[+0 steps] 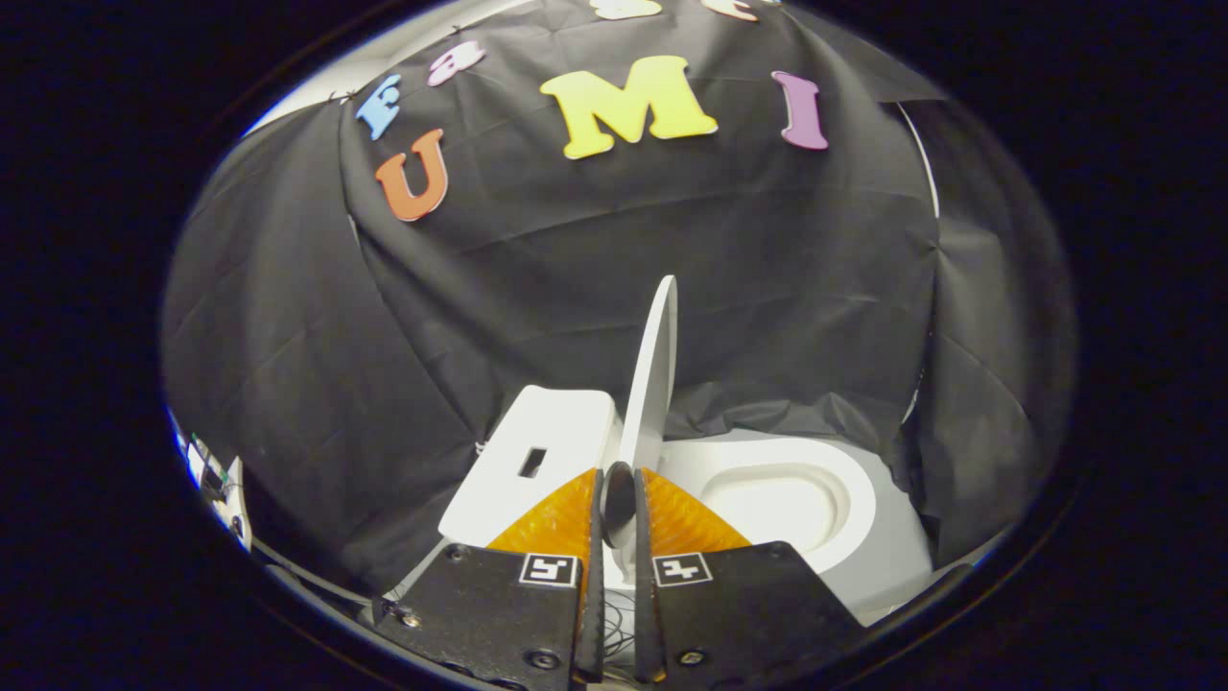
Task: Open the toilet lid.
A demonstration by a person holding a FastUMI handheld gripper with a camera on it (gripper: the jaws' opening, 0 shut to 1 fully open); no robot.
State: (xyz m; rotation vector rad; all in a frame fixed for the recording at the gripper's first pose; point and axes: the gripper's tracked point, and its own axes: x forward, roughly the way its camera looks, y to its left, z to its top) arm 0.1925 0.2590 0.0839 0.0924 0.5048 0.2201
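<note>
The white toilet lid (655,365) stands upright and I see it edge-on, rising from between my fingers toward the black cloth wall. My gripper (619,485) is shut on the lid's near edge, one finger on each face. A dark oval patch sits in the narrow gap between the fingertips, where the lid's rim enters. To the right of the lid the white seat and bowl (779,499) lie uncovered. To its left is the white tank top (542,451) with a small dark rectangular slot.
Black cloth (576,288) hangs close behind and around the toilet on all sides. Some equipment with wires (216,480) shows low beyond the cloth's left edge.
</note>
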